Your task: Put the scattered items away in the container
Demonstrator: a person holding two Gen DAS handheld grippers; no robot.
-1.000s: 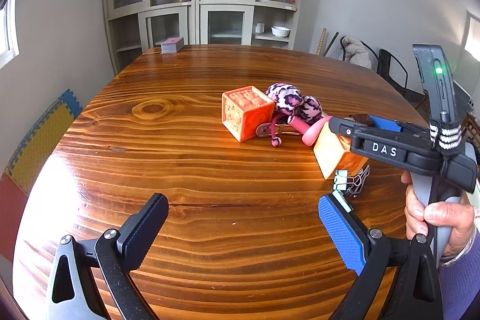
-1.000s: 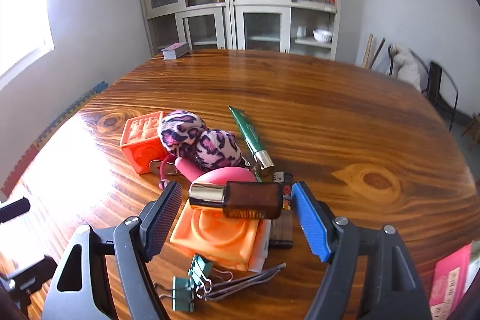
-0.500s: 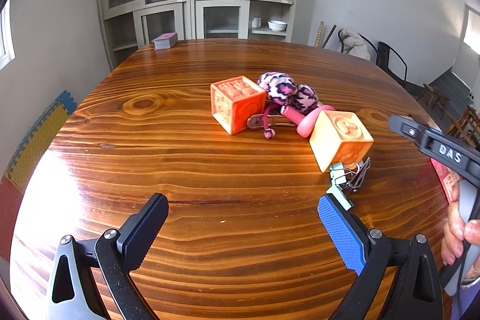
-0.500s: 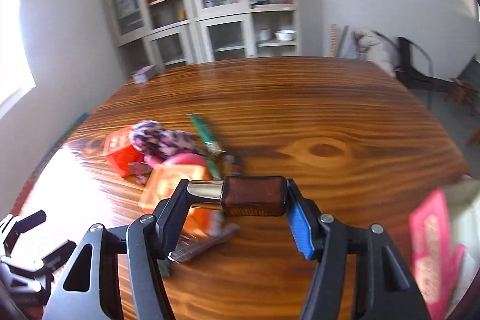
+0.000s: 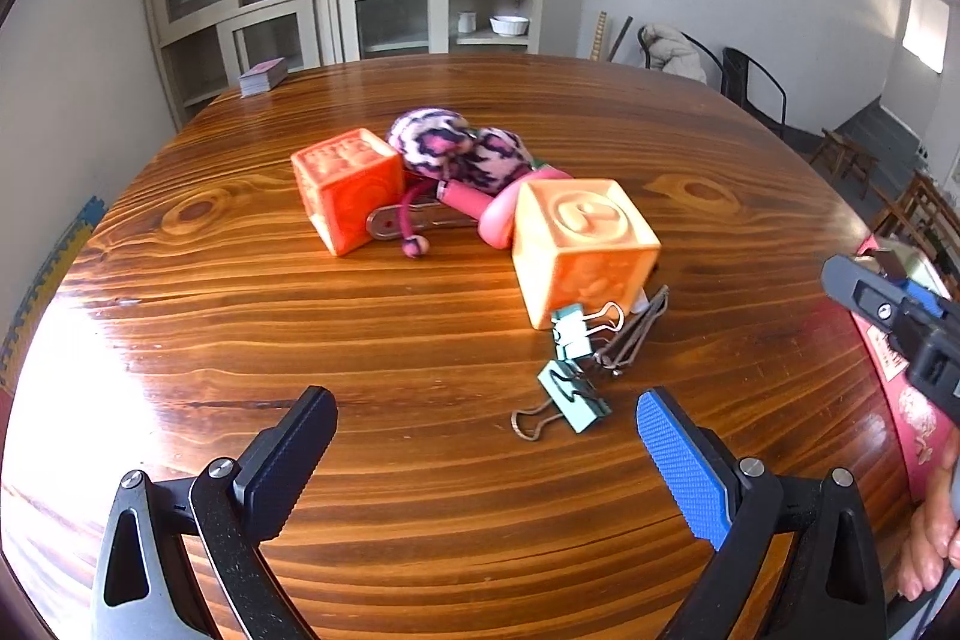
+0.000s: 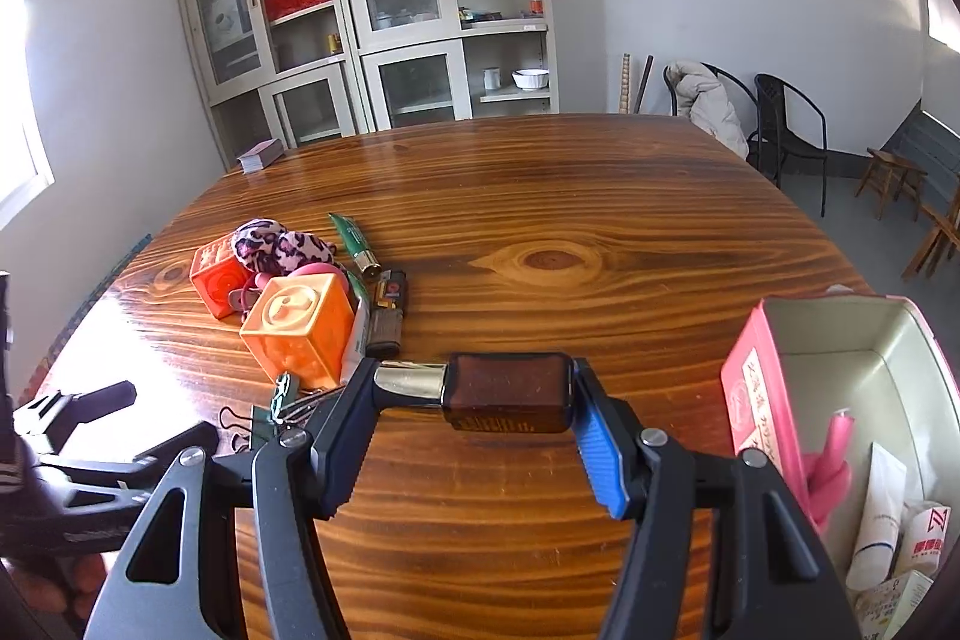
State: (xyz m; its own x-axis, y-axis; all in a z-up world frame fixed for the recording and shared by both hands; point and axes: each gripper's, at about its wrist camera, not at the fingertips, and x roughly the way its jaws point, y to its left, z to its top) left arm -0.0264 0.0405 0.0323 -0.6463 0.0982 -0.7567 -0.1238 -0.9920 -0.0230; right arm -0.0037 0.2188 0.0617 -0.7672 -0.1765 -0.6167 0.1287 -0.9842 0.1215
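Brown bottle in your right gripper, tin waiting to its right

Your right gripper clamps the brown bottle sideways above the table, probably for dropping into the open pink tin, whose red writing is unreadable. Your left gripper hangs spread near the green clips and orange block.

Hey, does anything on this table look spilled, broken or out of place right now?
Nothing looks spilled or broken. The only disorder is the untidied heap: two orange blocks, a leopard-print pouch and binder clips bunched mid-table. The right gripper holds a brown bottle sideways, short of the pink tin.
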